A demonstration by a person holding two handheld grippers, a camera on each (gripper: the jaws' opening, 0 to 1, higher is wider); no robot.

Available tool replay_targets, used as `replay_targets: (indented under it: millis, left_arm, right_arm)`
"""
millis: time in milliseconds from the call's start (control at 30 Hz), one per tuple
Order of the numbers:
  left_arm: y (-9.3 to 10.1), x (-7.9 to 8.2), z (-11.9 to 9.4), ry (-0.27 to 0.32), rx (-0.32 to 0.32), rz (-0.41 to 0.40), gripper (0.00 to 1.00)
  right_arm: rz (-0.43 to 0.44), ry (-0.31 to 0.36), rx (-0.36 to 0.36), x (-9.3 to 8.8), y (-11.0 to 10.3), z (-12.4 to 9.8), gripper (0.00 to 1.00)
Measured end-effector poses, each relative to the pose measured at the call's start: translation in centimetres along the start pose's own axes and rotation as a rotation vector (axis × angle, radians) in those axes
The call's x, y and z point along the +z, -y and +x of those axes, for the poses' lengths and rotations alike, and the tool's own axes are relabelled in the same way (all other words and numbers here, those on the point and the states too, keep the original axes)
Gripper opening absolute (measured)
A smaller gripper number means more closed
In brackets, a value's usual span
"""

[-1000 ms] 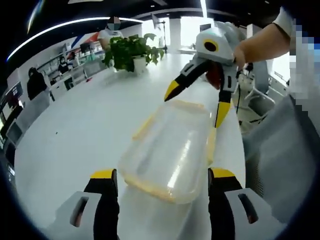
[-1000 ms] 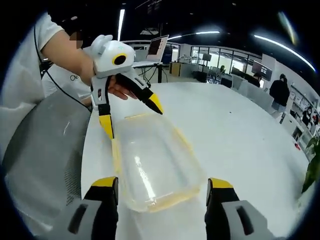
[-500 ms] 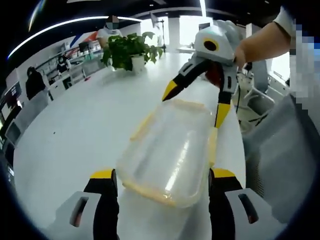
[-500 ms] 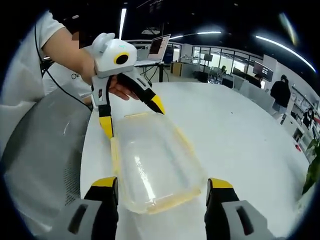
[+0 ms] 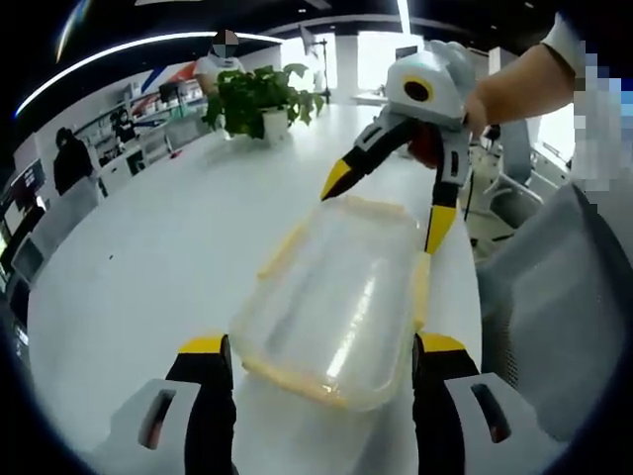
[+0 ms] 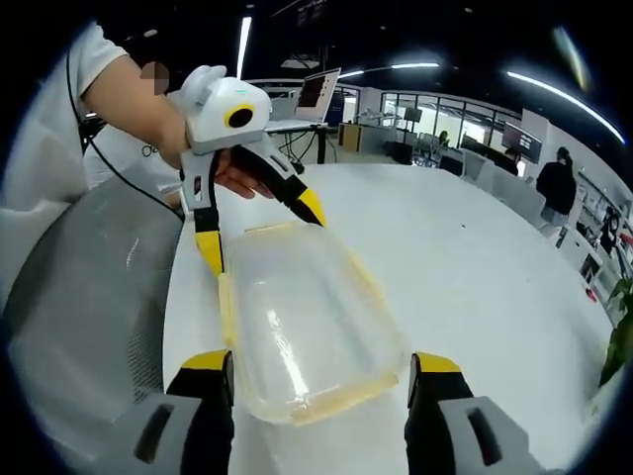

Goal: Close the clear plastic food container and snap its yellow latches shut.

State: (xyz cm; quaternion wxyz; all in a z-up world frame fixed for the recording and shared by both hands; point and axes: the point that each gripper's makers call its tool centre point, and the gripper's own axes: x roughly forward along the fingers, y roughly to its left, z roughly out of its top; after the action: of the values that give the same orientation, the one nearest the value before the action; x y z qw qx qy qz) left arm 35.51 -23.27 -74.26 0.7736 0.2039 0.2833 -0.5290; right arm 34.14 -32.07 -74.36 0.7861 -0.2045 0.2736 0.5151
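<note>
1. The container (image 5: 336, 297) lay flat on the white table (image 5: 148, 247) with its lid already down; the yellow latches (image 5: 420, 287) ran along its edges, and I could not tell whether any had been snapped.
2. It looked light, thin-walled and a little springy; the smooth plastic would likely have slid on the bare table under a sideways push, so you needed one gripper to steady it while the other pressed.
3. The best hold was probably on the rim or the latch tabs rather than the middle of the lid, which might have flexed.
4. Your left gripper (image 5: 321, 351) was spread wide and held nothing; its jaws stood either side of the near short end of the container, and contact could not be made out.
5. Your right gripper (image 6: 321, 371) was likewise wide open and empty, straddling the opposite short end; in the left gripper view one of its fingertips (image 5: 438, 226) sat just at the far corner by a side latch, the other hanging above the far rim.
6. A potted plant (image 5: 259, 99) stood well apart at the far end of the table.
</note>
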Motion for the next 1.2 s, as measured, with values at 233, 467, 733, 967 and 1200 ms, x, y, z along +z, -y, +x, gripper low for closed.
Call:
replay_targets:
  millis: [233,467,733,967,1200]
  left_arm:
    - [0.1,-1.0,-1.2,-0.007,0.002,-0.003,0.72]
    - [0.0,-2.2,-2.5,-0.012,0.011,-0.008,0.72]
    - [-0.2,-3.9,-4.5,-0.015,0.018,-0.014,0.72]
    - [-0.7,-5.5,-6.2,-0.022,0.017,-0.013,0.72]
    - [-1.4,-6.8,-7.7,-0.026,0.011,-0.006,0.72]
  right_arm:
    - [-0.005,-0.004,0.007,0.6,-0.9,0.6,0.71]
    - [-0.008,0.0,0.017,1.6,-2.0,1.7,0.7]
    - [-0.015,0.002,0.033,3.1,-3.8,3.2,0.7]
    - [-0.036,-0.008,0.037,4.5,-5.0,4.9,0.71]
    - [-0.047,-0.012,0.04,5.7,-5.8,6.3,0.71]
